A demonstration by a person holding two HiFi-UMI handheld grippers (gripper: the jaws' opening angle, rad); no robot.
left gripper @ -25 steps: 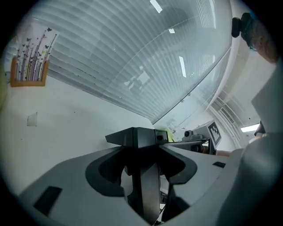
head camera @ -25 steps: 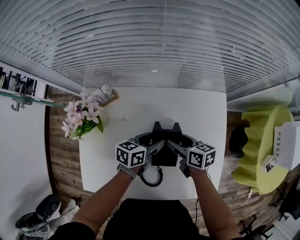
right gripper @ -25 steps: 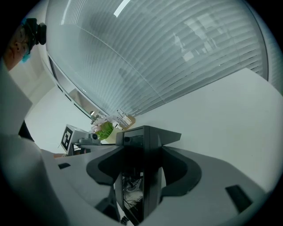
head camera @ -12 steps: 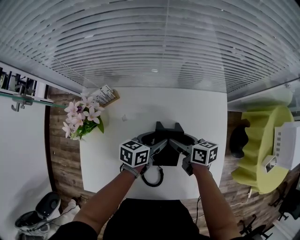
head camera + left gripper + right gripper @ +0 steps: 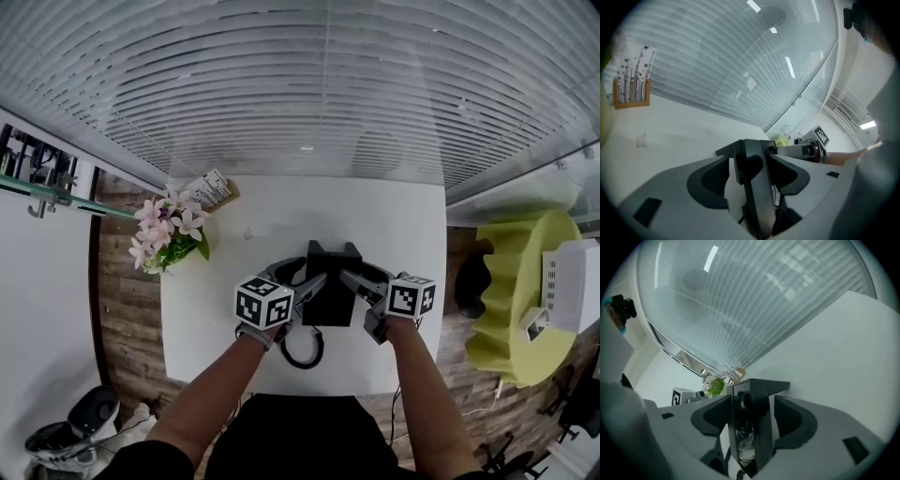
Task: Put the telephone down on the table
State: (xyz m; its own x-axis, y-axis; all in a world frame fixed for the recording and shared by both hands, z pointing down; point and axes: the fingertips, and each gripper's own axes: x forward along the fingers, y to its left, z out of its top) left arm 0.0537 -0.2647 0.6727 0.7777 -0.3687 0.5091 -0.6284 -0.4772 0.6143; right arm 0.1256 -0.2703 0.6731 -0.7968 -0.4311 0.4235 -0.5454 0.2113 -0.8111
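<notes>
Both left tool (image 5: 317, 281), right tool (image 5: 347, 277) clamp telephone (image 5: 330, 298).

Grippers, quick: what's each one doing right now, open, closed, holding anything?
Left gripper: closed on the left side of the black telephone.
Right gripper: closed on the same telephone's right side.

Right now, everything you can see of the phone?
The phone is a black, boxy, plastic-looking unit with two raised corners at its far edge. It is over the middle of the white table, clamped from both sides: left gripper and right gripper are each shut on an edge. A black coiled cord loops out on its near side. Whether its base touches the table can't be told.
</notes>
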